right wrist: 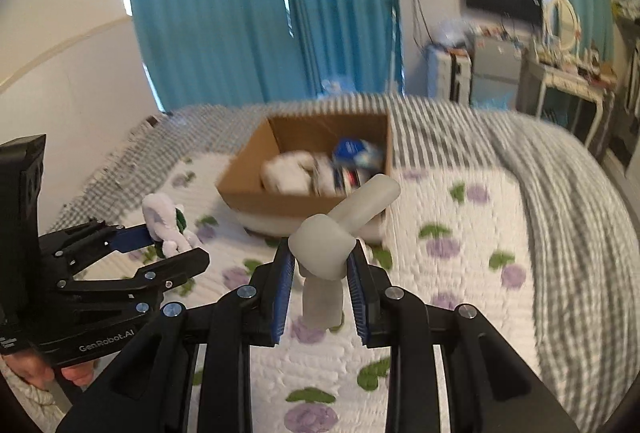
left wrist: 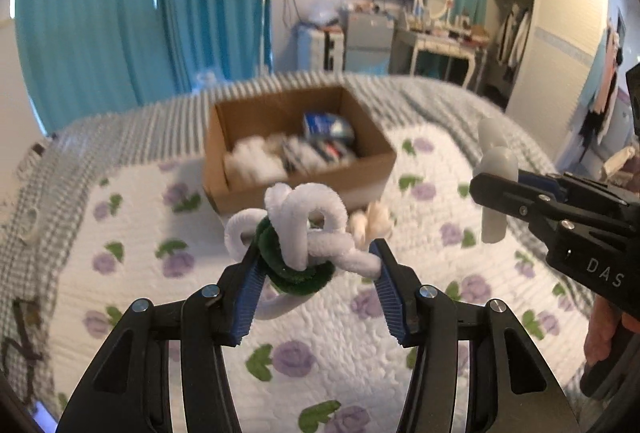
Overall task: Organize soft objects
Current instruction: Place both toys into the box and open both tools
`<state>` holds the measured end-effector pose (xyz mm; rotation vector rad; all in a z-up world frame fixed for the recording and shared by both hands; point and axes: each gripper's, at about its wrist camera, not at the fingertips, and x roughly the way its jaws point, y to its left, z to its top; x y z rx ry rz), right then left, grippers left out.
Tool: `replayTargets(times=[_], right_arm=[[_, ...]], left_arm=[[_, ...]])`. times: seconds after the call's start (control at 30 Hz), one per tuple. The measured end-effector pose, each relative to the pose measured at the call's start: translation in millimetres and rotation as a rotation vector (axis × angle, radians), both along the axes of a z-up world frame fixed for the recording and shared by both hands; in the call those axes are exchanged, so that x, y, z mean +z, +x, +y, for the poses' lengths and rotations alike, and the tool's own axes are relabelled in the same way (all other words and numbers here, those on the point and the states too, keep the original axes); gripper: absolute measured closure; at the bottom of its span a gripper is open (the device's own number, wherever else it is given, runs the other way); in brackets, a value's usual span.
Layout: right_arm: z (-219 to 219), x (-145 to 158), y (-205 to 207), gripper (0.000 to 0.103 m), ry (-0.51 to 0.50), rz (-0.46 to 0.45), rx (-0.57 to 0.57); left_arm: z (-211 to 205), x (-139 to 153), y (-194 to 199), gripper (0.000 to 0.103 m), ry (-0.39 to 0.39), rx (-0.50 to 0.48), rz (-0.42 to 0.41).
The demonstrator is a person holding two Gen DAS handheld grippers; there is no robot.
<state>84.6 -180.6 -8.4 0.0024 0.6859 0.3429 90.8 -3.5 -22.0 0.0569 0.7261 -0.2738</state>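
The open brown cardboard box [right wrist: 316,157] lies straight ahead of both tongs, the right tongs [right wrist: 320,265] clamping a translucent white knotted silicone tube [right wrist: 324,245] seemingly nearer than the left tongs [left wrist: 314,261] pinching a white-and-green pipe-cleaner tangle [left wrist: 300,233].

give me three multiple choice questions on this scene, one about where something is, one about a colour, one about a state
1. Where is the cardboard box?
A. on the bed's floral quilt
B. on the dressing table
C. on the floor by the curtains

2. What colours is the pipe-cleaner tangle in the left tongs?
A. red and yellow
B. white and dark green
C. all blue

3. What state are the right tongs in?
A. wide open and empty
B. lying on the bed
C. shut on the knotted translucent tube

Answers:
1. A, the box stands on the purple-flowered quilt, beyond both tongs.
2. B, fuzzy white loops wind around a dark green coil.
3. C, both blue pads press the sides of the tube's knot, held above the quilt.
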Motion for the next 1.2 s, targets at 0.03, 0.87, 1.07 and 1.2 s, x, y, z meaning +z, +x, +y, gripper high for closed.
replayTargets(times=[0.03, 0.87, 1.07, 1.2], right_arm=[[2, 9, 0, 0.077, -0.003, -0.015, 0.007], [31, 11, 187, 0.077, 0.025, 0.007, 0.084], [27, -36, 220, 0.076, 0.031, 0.072, 0.091], [24, -42, 229, 0.074, 0.057, 0.067, 0.102]], left_arm=[[-2, 6, 0, 0.052, 0.004, 0.003, -0.017], [-5, -4, 172, 0.052, 0.048, 0.022, -0.040], [-8, -43, 193, 0.052, 0.060, 0.012, 0.017], [-13, -47, 192, 0.044, 0.077, -0.026, -0.010]])
